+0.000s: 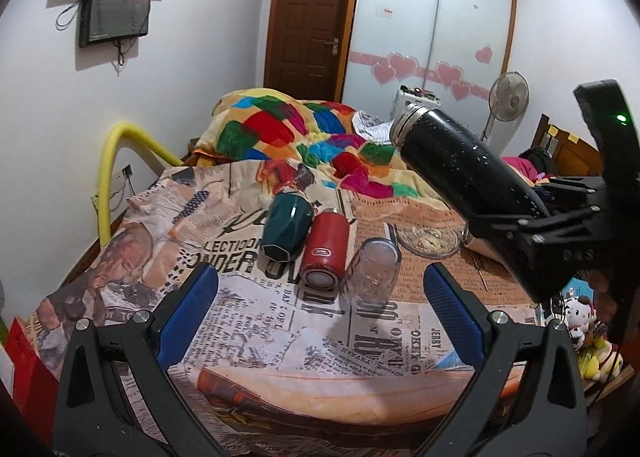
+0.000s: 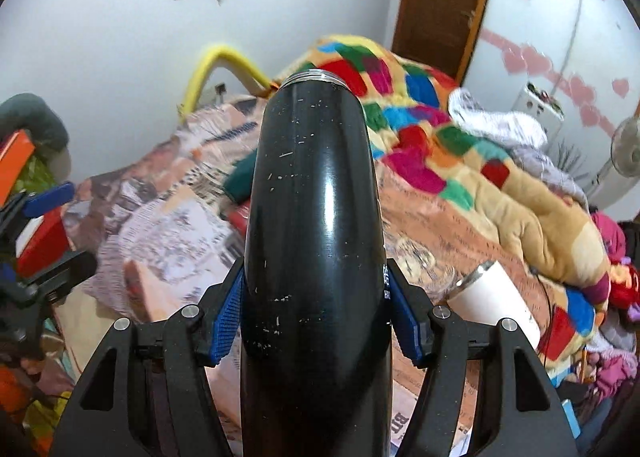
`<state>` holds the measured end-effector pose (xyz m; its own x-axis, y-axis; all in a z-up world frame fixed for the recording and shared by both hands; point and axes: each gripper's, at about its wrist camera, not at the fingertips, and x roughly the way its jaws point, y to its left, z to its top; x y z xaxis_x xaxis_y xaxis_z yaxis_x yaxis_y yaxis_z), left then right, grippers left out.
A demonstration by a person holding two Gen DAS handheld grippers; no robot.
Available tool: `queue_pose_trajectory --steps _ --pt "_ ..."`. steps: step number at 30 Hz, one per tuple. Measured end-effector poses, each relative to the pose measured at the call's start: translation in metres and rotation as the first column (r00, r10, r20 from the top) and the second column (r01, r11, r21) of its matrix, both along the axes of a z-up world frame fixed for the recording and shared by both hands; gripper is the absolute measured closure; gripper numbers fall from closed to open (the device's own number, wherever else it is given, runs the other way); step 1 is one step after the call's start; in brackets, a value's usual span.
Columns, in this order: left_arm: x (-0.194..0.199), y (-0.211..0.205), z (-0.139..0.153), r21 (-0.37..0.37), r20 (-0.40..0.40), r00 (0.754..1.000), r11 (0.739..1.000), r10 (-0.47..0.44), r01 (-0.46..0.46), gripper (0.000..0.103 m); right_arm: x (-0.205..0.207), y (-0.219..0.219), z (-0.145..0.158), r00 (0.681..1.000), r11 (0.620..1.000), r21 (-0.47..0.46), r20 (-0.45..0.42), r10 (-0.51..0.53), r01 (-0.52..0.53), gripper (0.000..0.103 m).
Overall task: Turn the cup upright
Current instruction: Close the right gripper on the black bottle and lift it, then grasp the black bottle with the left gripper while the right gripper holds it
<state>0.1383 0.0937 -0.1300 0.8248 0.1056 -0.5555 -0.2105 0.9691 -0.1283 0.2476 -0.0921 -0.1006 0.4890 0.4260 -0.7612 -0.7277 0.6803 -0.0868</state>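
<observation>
From the right wrist, the black flask [image 2: 316, 241] runs off the bottom edge, base unseen, and hides the bed [image 2: 168, 225] beyond it. The heart-patterned wardrobe [image 2: 560, 37] is motion-blurred. From the left wrist, the glass dish [image 1: 428, 239] is partly covered by the flask.

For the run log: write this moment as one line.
right hand-held gripper: shut on black flask, lifted, tilted | left hand-held gripper: open, empty

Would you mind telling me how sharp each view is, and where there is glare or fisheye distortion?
Left wrist view: sharp, the black flask and clear glass crisp, walls bowed by the fisheye. Right wrist view: flask sharp with a bright vertical glare streak, while the bedding and wardrobe behind are smeared by motion blur.
</observation>
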Motion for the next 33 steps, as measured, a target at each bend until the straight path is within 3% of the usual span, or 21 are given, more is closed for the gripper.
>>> queue_pose_trajectory --steps 9,17,25,33 --pt "-0.013 0.015 0.002 -0.001 0.007 0.999 0.999 0.041 -0.041 0.0 -0.028 0.021 -0.013 0.991 0.991 0.007 -0.011 0.13 -0.13 0.041" --pt "-0.01 0.025 -0.013 -0.002 -0.034 0.997 0.998 0.062 -0.062 0.0 -0.029 0.044 -0.064 0.969 0.974 -0.031 -0.113 0.219 -0.223 0.042" --pt "0.0 0.036 -0.038 -0.029 -0.103 0.992 0.996 0.077 -0.081 0.0 -0.013 0.059 -0.124 0.948 0.962 -0.095 -0.22 0.229 -0.255 0.041" --pt "0.006 0.039 -0.061 -0.041 -0.164 0.983 0.995 0.081 -0.089 0.0 -0.025 0.064 -0.147 0.939 0.951 -0.142 -0.254 0.232 -0.274 0.041"
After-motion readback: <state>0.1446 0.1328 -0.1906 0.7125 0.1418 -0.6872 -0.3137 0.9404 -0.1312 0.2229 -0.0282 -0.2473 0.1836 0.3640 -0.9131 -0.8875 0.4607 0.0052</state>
